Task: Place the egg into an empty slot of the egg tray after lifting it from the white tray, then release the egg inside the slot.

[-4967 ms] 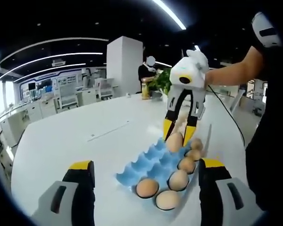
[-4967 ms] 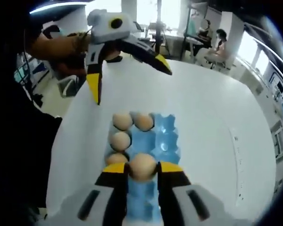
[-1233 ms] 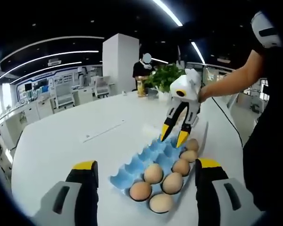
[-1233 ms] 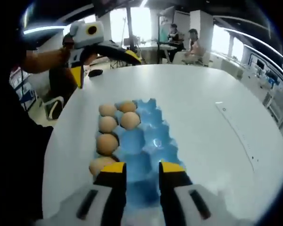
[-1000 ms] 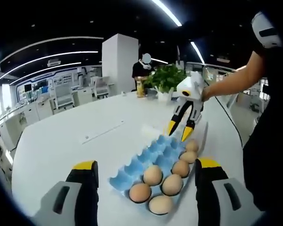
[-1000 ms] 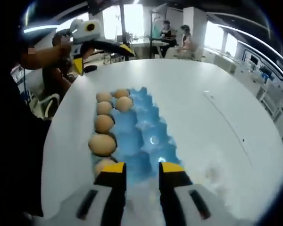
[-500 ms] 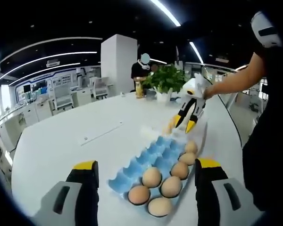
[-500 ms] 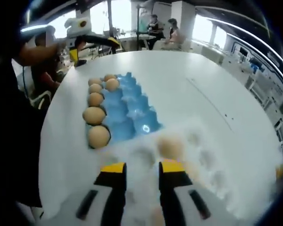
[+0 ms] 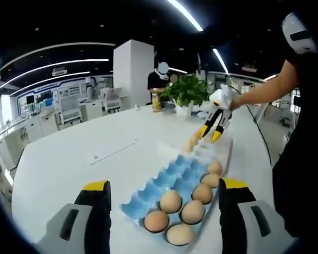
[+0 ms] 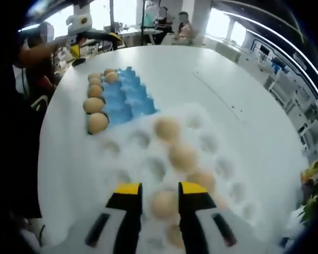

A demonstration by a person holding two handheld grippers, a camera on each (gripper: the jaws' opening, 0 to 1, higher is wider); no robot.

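The blue egg tray (image 9: 158, 181) lies in front of my left gripper (image 9: 164, 185), whose jaws stand wide open and empty. Several brown eggs (image 9: 170, 201) fill the tray's near right slots. Beyond it lies the white tray (image 9: 204, 152), with my right gripper (image 9: 211, 135) low over it. In the right gripper view, the white tray (image 10: 230, 159) holds several eggs. One egg (image 10: 163, 203) sits in its slot between the tips of my right gripper (image 10: 160, 189), which is open. The blue egg tray (image 10: 130, 92) lies farther off to the upper left.
The round white table (image 9: 69, 159) carries both trays. A person's arm (image 9: 265, 87) reaches in from the right. A potted plant (image 9: 186, 90) stands at the table's far edge. My left gripper (image 10: 95, 43) hovers past the blue tray. Other people sit in the background.
My right gripper has moved off the blue tray and over the white tray, and an egg now lies between its tips. My left gripper has held still.
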